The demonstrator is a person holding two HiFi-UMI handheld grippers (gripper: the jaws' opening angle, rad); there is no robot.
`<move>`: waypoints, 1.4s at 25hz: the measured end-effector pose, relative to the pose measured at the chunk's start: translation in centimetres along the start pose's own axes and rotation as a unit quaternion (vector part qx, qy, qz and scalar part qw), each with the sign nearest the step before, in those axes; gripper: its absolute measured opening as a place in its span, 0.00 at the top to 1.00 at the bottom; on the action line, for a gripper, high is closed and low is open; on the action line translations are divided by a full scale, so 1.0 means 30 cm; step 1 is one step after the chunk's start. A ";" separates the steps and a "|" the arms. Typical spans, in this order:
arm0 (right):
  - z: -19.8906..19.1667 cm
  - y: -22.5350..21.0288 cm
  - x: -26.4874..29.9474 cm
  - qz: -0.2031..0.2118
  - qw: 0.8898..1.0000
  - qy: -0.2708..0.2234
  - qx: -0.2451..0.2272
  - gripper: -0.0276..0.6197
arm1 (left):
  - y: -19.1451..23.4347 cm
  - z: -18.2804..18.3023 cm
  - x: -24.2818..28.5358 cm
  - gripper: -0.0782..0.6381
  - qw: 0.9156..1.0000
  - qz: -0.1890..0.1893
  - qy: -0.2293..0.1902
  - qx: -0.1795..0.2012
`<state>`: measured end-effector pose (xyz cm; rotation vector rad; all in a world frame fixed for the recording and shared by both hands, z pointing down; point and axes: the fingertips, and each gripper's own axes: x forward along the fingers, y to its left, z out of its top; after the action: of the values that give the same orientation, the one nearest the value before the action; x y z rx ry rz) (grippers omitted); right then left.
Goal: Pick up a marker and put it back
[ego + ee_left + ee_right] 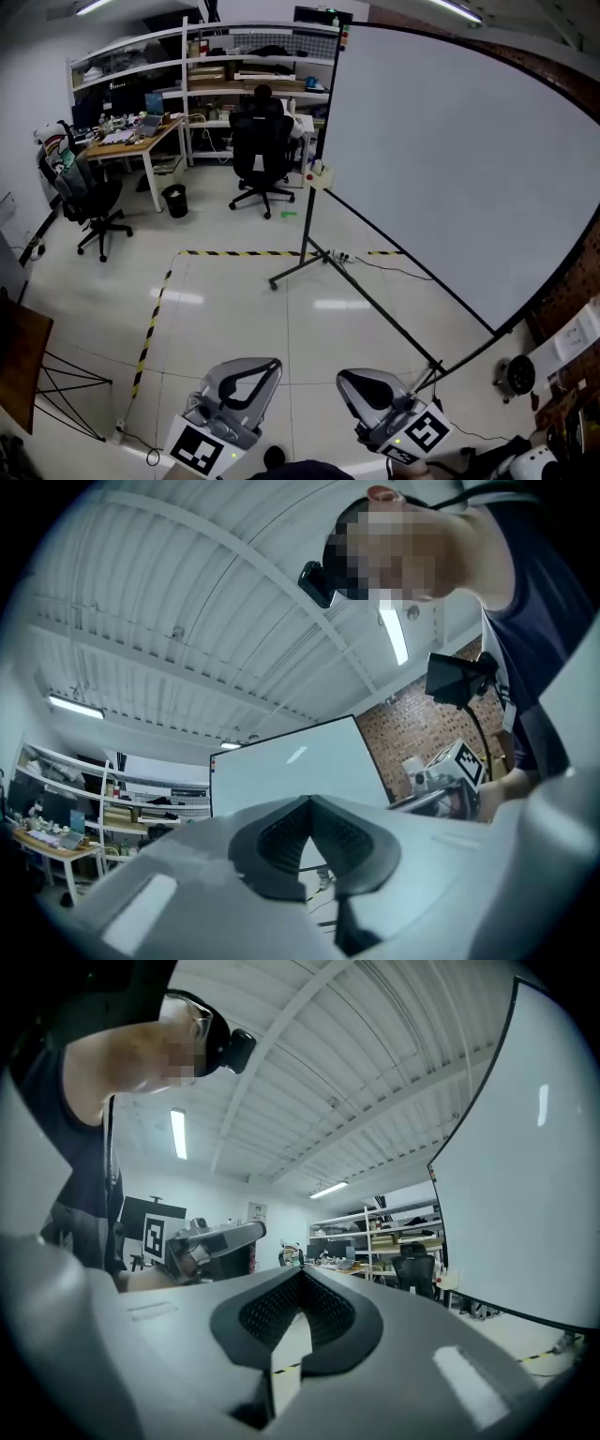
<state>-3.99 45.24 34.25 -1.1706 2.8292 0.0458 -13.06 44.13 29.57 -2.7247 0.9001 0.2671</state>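
A large whiteboard [450,159] stands on a black wheeled frame at the right. On its left edge hangs a small holder [320,174] with a red spot beside it; any markers there are too small to make out. My left gripper [275,363] and right gripper [343,377] are low at the bottom of the head view, far from the board, side by side. In the left gripper view my left gripper [307,800] points up at the ceiling, shut and empty. In the right gripper view my right gripper [300,1270] has its jaw tips touching, nothing between them.
The board's stand legs [300,267] and a cable run across the tiled floor. Yellow-black tape [150,323] marks a zone. A desk [131,141], shelves [244,66], a bin [174,200] and office chairs [94,202] stand at the back; a person sits in one [262,141].
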 end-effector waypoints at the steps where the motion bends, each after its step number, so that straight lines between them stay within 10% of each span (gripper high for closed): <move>1: 0.000 -0.022 0.033 0.000 1.000 -0.001 -0.001 0.96 | 0.033 -0.008 0.017 0.88 1.000 -0.001 -0.001 0.001; 35: -0.084 -1.293 0.884 0.071 0.997 0.011 0.002 0.96 | 0.964 -0.570 1.167 0.88 0.998 -0.002 0.066 0.005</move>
<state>4.56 -1.04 34.61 -0.9734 2.9242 0.0358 -1.27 -2.90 31.59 -2.7607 0.9272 0.0824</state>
